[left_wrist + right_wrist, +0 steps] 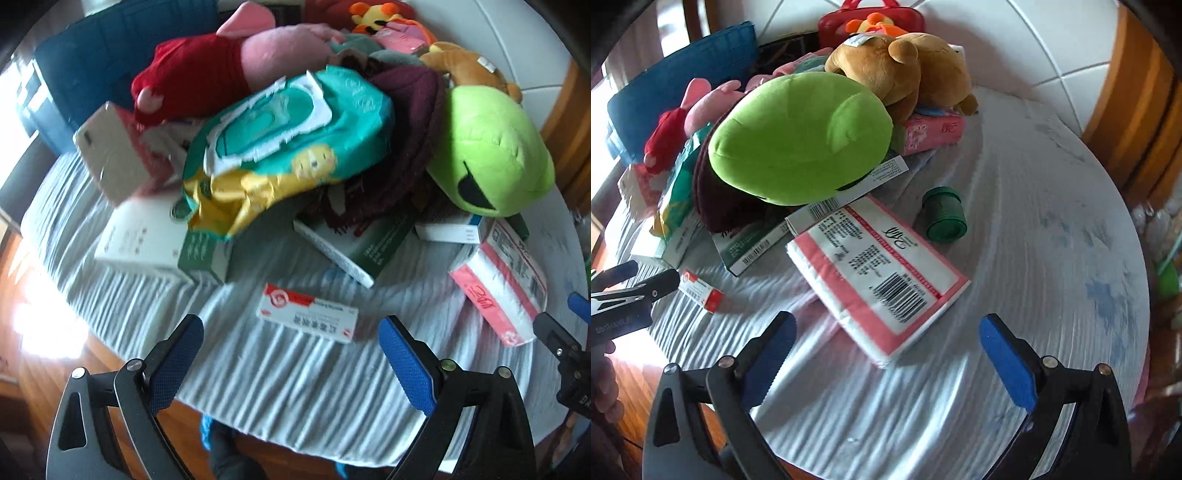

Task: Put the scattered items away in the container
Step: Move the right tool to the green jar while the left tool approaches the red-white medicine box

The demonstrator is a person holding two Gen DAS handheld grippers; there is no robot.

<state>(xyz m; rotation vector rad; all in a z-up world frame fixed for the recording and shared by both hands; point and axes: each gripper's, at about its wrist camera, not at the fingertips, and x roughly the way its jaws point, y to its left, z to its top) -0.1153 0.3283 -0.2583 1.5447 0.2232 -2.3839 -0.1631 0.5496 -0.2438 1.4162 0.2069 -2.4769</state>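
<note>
My left gripper (291, 339) is open and empty, just short of a small red-and-white medicine box (308, 317) on the white cloth. My right gripper (886, 343) is open and empty, right before a pink-and-white tissue pack (879, 269). Behind them is a pile: a teal wet-wipes pack (280, 144), a green plush (798, 136), a brown bear (901, 70), a pink-and-red plush (207, 70), a maroon knit (402, 147) and several boxes. A blue fabric container (676, 88) stands at the back left. A red case (871, 18) sits at the far back.
A green round jar (943, 216) lies on its side right of the tissue pack. The round table's cloth (1034, 258) ends at an edge near my grippers. Wooden floor (33, 325) lies at the left, a wooden panel (1137, 122) at the right.
</note>
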